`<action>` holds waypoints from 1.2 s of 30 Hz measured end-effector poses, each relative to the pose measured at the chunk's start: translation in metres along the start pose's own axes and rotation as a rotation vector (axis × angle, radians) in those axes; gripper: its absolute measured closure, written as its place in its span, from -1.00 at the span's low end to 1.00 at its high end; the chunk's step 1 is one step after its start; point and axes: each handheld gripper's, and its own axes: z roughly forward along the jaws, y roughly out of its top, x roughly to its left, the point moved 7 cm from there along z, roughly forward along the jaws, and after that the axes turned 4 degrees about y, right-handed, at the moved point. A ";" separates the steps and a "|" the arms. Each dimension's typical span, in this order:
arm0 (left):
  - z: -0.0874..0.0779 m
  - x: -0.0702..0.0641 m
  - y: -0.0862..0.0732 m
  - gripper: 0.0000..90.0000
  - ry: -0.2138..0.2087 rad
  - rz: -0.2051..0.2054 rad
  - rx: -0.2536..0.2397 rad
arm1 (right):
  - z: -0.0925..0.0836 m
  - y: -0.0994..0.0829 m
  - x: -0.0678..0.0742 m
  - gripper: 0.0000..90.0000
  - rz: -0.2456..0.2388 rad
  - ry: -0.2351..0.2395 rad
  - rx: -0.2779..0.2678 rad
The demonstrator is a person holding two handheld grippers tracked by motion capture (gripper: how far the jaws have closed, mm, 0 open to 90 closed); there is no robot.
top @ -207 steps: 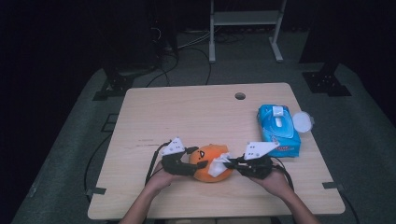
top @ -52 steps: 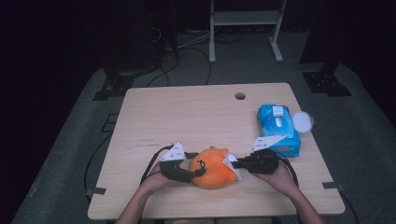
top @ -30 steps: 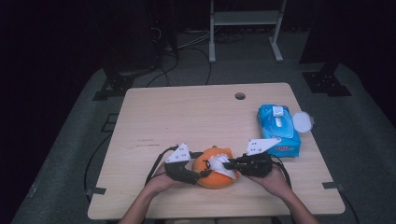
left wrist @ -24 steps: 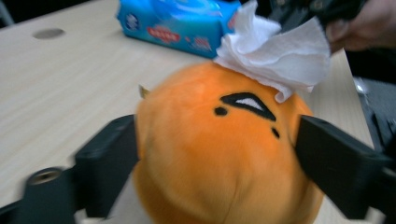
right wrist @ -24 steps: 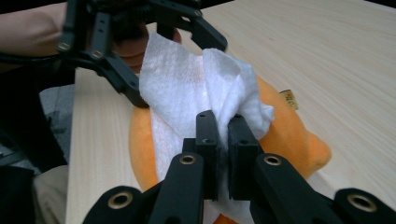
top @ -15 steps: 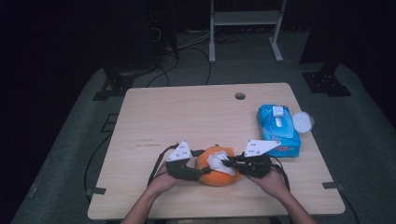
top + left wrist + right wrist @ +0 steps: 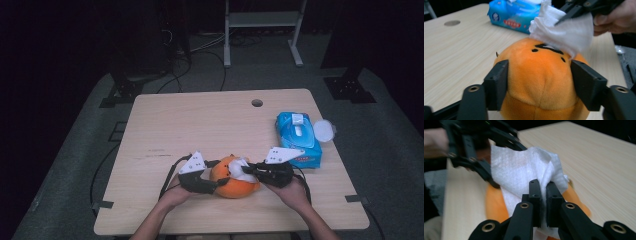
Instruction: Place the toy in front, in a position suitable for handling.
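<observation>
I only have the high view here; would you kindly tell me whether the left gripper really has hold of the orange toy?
Observer: Yes; in the left gripper view, the left gripper's jaws have just been closing and press both sides of the orange plush toy.
Operator: Thank you. Is the right gripper holding the white wipe firmly?
Observer: The right gripper's jaws are shut on a fold of the white wipe.
Operator: Where does the wipe touch?
Observer: On the toy's top, beside its black face marks.
</observation>
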 end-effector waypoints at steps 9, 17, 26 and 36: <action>-0.001 0.005 -0.004 -0.77 -0.005 -0.039 0.009 | 0.003 0.002 -0.004 0.87 -0.002 -0.029 -0.008; 0.005 -0.001 -0.004 -0.31 0.002 -0.018 0.006 | -0.005 0.002 -0.009 0.70 -0.031 -0.126 -0.020; 0.006 -0.001 -0.003 -0.34 0.003 -0.037 0.000 | -0.006 0.006 0.001 0.38 -0.052 -0.102 -0.036; 0.009 -0.002 -0.004 -0.31 0.007 -0.032 -0.002 | 0.004 0.006 -0.002 0.77 -0.019 -0.086 -0.035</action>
